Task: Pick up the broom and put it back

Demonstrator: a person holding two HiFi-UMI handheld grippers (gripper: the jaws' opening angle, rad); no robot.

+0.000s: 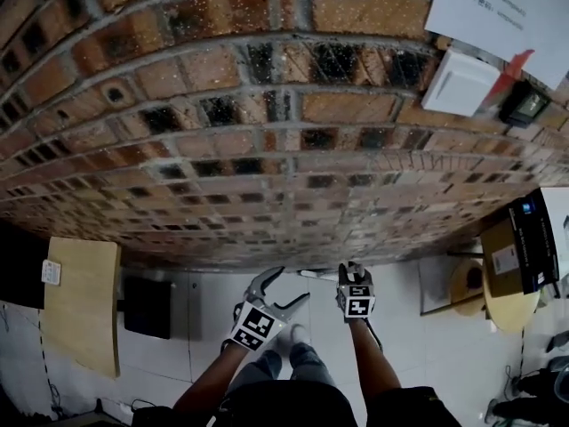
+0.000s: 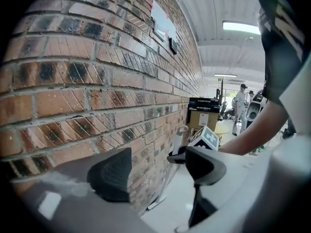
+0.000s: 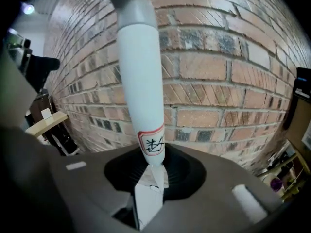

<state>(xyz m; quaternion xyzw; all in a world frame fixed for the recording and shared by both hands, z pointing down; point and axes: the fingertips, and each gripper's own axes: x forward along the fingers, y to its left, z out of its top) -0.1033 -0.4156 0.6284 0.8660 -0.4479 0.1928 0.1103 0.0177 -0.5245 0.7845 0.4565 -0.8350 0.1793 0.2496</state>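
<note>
The broom's white handle (image 3: pixel 141 81) rises straight out from between the pads of my right gripper (image 3: pixel 153 171), which is shut on it; a small label with red edging wraps the handle just above the pads. In the left gripper view the same handle (image 2: pixel 178 141) stands close against the brick wall, with its lower end (image 2: pixel 158 203) on the white floor and the right gripper (image 2: pixel 179 156) clamped on it. My left gripper (image 2: pixel 158 171) is open, with nothing between its dark pads. From the head view, the left gripper (image 1: pixel 283 290) and right gripper (image 1: pixel 354 274) sit side by side before the wall.
A brick wall (image 1: pixel 267 149) fills the space ahead, with paper notices (image 1: pixel 502 7) and a white box (image 1: pixel 458 83) on it. A wooden table (image 1: pixel 82 301) and black case (image 1: pixel 147 305) stand left. Stacked boxes (image 1: pixel 520 247) and a round table (image 1: pixel 511 310) stand right. People (image 2: pixel 240 106) stand far off.
</note>
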